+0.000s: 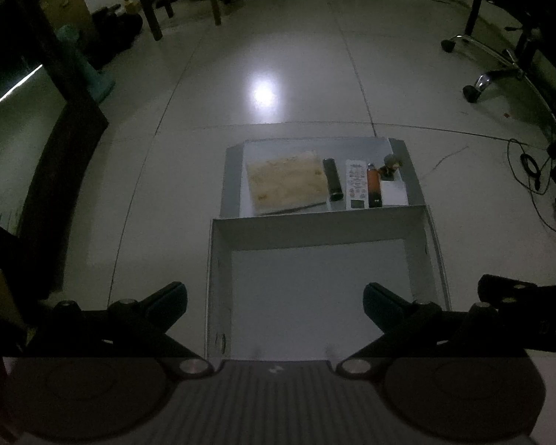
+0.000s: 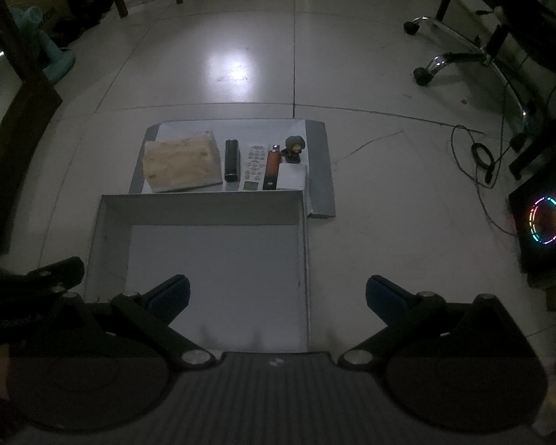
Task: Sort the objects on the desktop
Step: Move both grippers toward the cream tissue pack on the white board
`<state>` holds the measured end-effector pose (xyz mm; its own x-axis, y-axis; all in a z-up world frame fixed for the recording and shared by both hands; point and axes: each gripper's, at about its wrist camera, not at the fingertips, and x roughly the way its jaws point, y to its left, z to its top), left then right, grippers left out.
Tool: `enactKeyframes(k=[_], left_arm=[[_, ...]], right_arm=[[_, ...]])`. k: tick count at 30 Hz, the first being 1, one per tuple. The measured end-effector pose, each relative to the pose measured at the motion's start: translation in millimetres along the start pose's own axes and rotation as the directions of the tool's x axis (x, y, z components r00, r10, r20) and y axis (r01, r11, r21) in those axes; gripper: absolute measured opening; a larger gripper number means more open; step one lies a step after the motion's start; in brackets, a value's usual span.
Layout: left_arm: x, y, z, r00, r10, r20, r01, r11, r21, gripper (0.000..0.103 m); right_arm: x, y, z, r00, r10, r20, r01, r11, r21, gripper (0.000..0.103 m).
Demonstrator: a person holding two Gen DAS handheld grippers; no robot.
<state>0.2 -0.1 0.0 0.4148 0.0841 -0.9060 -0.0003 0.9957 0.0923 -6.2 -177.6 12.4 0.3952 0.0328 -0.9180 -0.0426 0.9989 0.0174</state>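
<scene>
A shallow grey tray [image 1: 231, 181] [image 2: 320, 170] lies on the floor. It holds a tan book [image 1: 285, 183] [image 2: 181, 165], a black cylinder [image 1: 332, 179] [image 2: 232, 165], a white remote [image 1: 356, 184] [image 2: 253, 167], an orange stick-shaped object [image 1: 373, 185] [image 2: 271, 167], a small figurine [image 1: 392, 166] [image 2: 294, 147] and a white card [image 1: 393, 193] [image 2: 293, 177]. In front of it stands an empty white box [image 1: 218, 267] [image 2: 109, 230]. My left gripper [image 1: 275, 302] is open above the box. My right gripper [image 2: 277, 296] is open over the box's right edge. Neither holds anything.
Wooden furniture legs [image 1: 150, 3] and a teal fan base [image 2: 57, 55] stand at the back left. An office chair base [image 1: 500, 70] [image 2: 459, 55], loose cables [image 2: 478, 155] and a computer case with glowing rings [image 2: 546, 218] sit on the right.
</scene>
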Motion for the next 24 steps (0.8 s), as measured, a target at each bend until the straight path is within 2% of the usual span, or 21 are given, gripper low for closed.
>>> enactKeyframes(k=[8,24], left_arm=[[-1.1,-2.5,-1.6,1.0,0.002,0.012,-0.002,1.0,0.021,0.103],[2.3,1.3,9.6,1.0,-0.03,0.002,0.03,0.999,-0.021,0.103]], right_arm=[[-0.5,3.7,1.2,1.0,0.02,-0.018,-0.02,1.0,0.002,0.103],[-1.1,-4.5,2.2,1.0,0.01,0.005,-0.011,1.0,0.017,0.103]])
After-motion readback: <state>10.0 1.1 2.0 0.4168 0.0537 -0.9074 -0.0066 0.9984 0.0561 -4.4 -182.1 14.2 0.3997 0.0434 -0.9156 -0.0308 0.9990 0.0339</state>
